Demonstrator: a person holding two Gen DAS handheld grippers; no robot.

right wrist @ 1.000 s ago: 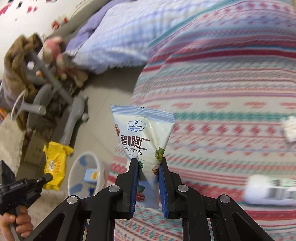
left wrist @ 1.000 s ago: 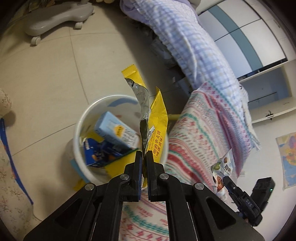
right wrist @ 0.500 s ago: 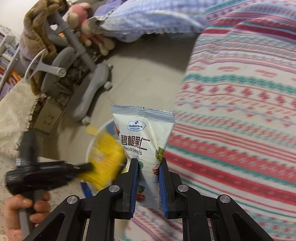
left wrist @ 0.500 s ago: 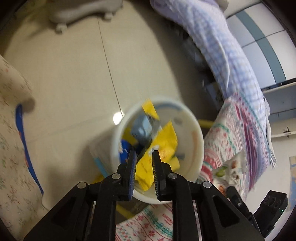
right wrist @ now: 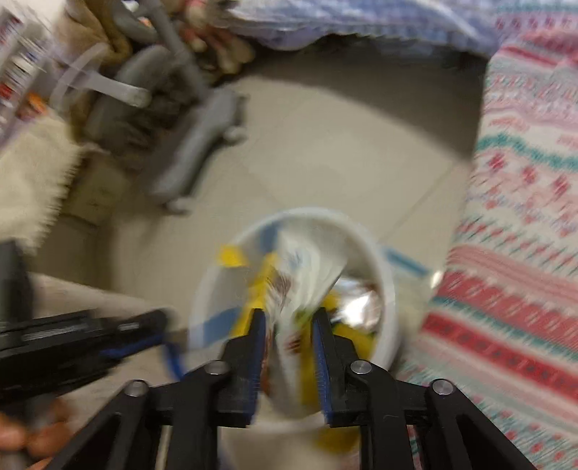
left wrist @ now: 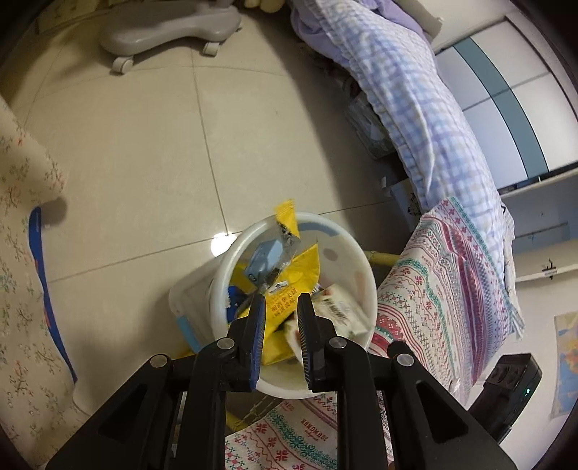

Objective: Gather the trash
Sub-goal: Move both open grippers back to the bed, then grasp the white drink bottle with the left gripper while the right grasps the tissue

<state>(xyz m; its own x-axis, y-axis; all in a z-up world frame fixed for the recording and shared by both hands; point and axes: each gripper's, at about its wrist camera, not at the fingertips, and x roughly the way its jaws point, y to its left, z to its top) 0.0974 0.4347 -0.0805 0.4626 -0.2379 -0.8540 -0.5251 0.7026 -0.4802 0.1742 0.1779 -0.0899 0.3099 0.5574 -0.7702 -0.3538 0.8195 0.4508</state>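
Over white bin [left wrist: 365, 260] on tile floor [left wrist: 144, 144], beside striped bedspread [left wrist: 451, 289]: left gripper [left wrist: 280, 303] jaws apart, nothing between them. Yellow wrapper [left wrist: 300, 267] lies inside bin atop blue carton [left wrist: 265, 258], tip poking above rim. Right gripper [right wrist: 289, 318] also above bin, jaws spread. White nut packet [right wrist: 303, 267] blurred between them; likely dropping, contact unclear. Left view shows white packet [left wrist: 336, 311] already within bin. Both claws aimed at bin mouth so trash falls in. Grey chair base [left wrist: 169, 29] well apart.
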